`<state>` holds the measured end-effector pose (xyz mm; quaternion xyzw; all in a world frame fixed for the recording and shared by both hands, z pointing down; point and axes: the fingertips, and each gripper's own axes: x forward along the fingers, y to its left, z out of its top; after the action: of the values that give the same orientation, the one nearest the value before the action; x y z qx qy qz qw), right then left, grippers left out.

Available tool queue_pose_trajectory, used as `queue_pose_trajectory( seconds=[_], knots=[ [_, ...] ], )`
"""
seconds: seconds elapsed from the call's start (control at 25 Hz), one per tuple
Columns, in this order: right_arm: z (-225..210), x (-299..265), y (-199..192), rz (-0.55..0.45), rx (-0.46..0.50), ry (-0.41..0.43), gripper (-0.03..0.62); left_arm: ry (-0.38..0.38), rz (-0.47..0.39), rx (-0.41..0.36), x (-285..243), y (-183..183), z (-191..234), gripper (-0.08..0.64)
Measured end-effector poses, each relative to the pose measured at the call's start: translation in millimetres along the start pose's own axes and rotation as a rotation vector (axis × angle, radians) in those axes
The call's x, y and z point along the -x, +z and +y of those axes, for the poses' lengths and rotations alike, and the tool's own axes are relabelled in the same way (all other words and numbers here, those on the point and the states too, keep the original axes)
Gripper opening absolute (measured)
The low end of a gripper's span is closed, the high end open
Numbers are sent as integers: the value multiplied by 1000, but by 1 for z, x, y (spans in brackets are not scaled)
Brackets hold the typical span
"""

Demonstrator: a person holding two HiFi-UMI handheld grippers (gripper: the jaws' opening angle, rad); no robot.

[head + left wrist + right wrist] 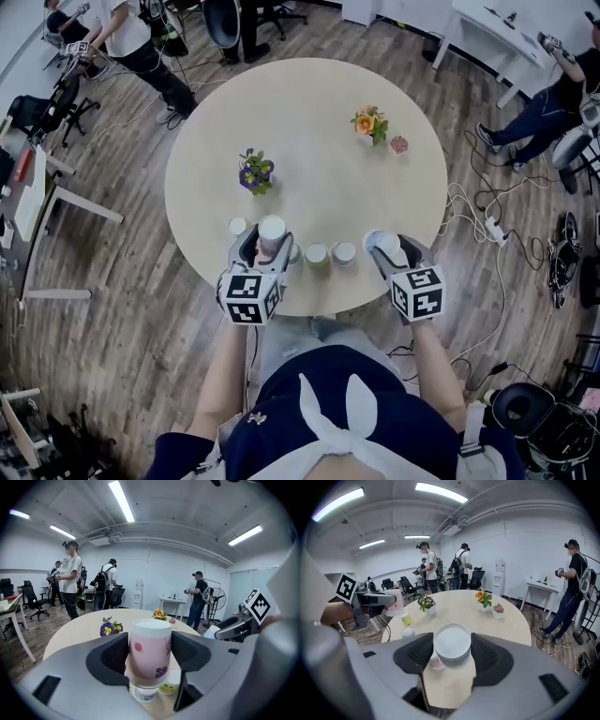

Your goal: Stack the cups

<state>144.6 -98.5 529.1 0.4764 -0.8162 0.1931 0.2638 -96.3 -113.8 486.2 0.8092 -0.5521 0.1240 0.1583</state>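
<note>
My left gripper (269, 246) is shut on a pink upside-down cup (272, 230) and holds it above the table's near edge. The left gripper view shows that pink cup (150, 652) pinched between both pads, over a white cup (145, 693) and a yellow cup (169, 686). Further right, my right gripper (386, 249) is shut on a pale cup (379, 245), lifted off the table. Seen from the right gripper view, the pale cup (452, 646) sits between the jaws with a small pink cup (435, 663) below it. Loose cups (317, 254) (344, 253) (238, 226) stand on the round table (309, 112).
A pot of purple flowers (256, 173), a pot of orange flowers (370, 123) and a small pink plant (398, 145) stand further back on the table. People stand around the room, with desks and chairs. Cables and a power strip (492, 230) lie on the floor at right.
</note>
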Motion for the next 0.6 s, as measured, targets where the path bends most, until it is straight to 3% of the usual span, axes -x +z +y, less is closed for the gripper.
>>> queue_pose_trajectory(
  seconds=[0.44,0.6],
  knots=[
    [24,-4,8,-1,31,62,253,-25,14,33,-12,-20,-18,295],
    [30,-4,10,2,38,75,255,-43,12,4,-20,-29,-28,295]
  ],
)
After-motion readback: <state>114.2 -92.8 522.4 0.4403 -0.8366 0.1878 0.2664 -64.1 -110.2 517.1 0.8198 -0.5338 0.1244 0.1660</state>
